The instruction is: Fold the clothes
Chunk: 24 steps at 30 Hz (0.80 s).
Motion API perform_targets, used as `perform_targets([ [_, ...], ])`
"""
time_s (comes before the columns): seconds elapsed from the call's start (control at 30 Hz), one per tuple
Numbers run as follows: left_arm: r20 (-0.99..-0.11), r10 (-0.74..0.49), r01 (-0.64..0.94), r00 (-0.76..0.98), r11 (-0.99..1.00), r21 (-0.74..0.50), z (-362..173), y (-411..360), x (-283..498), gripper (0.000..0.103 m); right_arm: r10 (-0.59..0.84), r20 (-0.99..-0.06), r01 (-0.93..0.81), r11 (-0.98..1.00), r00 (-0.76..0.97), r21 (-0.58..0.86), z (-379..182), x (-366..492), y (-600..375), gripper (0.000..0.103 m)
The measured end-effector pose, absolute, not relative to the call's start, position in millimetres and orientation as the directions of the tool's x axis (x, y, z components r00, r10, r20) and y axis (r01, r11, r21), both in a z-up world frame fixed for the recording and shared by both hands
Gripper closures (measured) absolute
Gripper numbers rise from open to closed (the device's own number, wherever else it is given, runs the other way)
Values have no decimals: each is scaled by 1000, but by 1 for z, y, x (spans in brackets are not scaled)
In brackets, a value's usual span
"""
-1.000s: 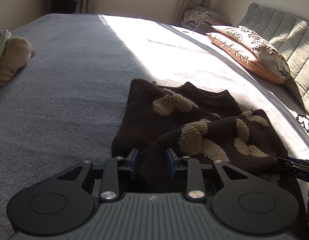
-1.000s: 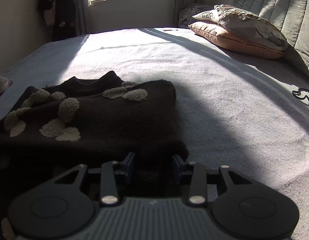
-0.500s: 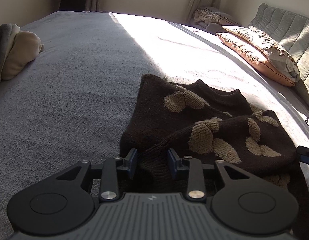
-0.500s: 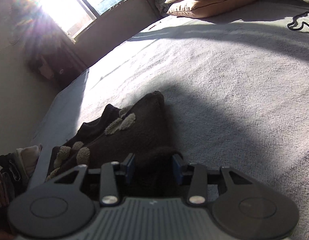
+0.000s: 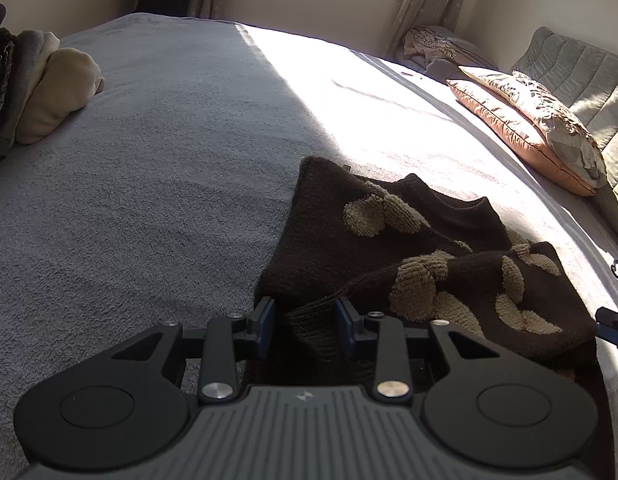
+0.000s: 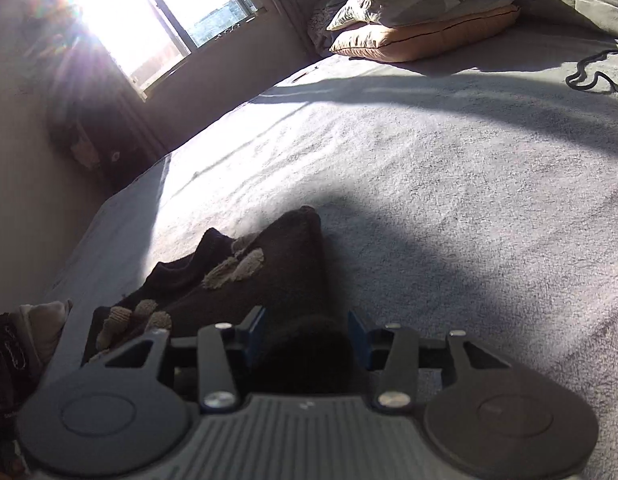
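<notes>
Only my left view shows the folded pile of cream and grey clothes point(image 5: 49, 88); my right view, tilted, catches window glare. On the grey fleece bed cover point(image 5: 149, 200) lies the dark brown knitted sweater with tan leaf patches point(image 5: 389, 232). My left tongs point(image 5: 305, 328) and right tongs point(image 6: 307, 336), partly open, each pinch its hem.

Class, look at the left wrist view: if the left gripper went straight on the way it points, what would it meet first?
The left gripper already has dark sweater fabric between its jaws, so it would push into more sweater, then probably the grey bedspread beyond; depth is unclear.
</notes>
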<state>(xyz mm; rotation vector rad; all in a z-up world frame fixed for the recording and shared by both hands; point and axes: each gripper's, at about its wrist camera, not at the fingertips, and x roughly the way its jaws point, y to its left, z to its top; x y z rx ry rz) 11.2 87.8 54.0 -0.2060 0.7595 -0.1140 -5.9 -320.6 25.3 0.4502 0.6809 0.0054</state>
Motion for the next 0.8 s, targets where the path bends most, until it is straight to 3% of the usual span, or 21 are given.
perform_targets([
  [0.17,-662,-172,-5,729,966,-257,57,97,11,68,22,-649,106,982,761,158,19,-1,-287,70],
  [0.3,-660,-166,-62,733,949,-308,58,110,10,69,6,-651,93,989,759,119,16,-2,-287,68],
  [0.43,-659,-202,-78,724,926,-370,56,117,9,70,-32,-650,111,990,759,82,15,-2,-285,56],
  [0.63,-663,-234,22,711,950,-312,56,93,6,69,-103,-549,98,994,830,-39,27,-11,-266,56],
  [0.8,-720,-239,40,652,958,-282,39,88,13,68,-97,-620,20,991,779,-131,10,-3,-251,56],
])
